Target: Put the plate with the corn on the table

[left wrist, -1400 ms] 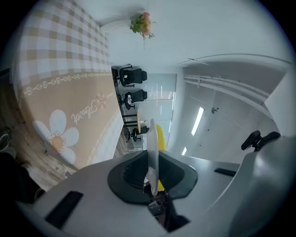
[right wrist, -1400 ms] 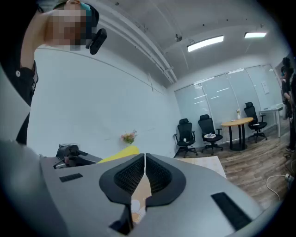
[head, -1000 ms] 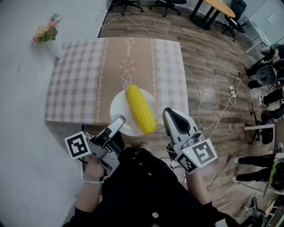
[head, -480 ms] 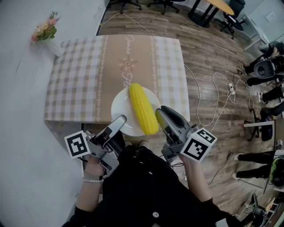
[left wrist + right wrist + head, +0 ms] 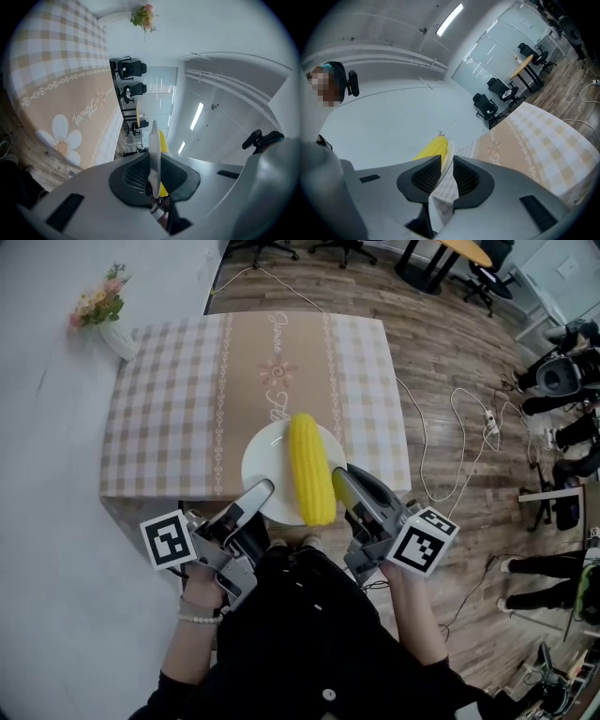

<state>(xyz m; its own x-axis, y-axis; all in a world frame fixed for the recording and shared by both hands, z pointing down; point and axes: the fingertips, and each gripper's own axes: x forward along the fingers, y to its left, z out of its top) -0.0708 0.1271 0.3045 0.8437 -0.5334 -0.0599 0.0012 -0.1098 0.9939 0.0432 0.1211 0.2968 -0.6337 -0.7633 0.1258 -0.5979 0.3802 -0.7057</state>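
Wood-plank floor (image 5: 450, 343) all round, office chairs (image 5: 347, 247) at the far edge, a white cable (image 5: 419, 442) looping across the boards at right. Table (image 5: 169, 418) sits centre-left under a beige-and-white checked cloth with a tan flower-printed strip down the middle; flowers (image 5: 98, 306) stand at its far left corner. White plate (image 5: 267, 460) lies at the table's near edge, its near rim overhanging toward the person. Whether it rests on the cloth or hangs just above cannot be told. Corn (image 5: 310, 470) lies lengthwise on the plate's right half, its near tip past the rim. Left gripper (image 5: 255, 498) comes in from the near left, jaws clamped on the plate's near-left rim; in the left gripper view the thin white rim (image 5: 153, 154) runs edge-on between the pads with the yellow cob (image 5: 162, 140) showing behind it. Right gripper (image 5: 342, 482) comes in from the near right, jaws pinching the near-right rim just beside the cob's near end; in the right gripper view the rim (image 5: 447, 161) is caught between the ribbed pads, cob (image 5: 431, 149) to its left, checked cloth (image 5: 534, 136) beyond at right.
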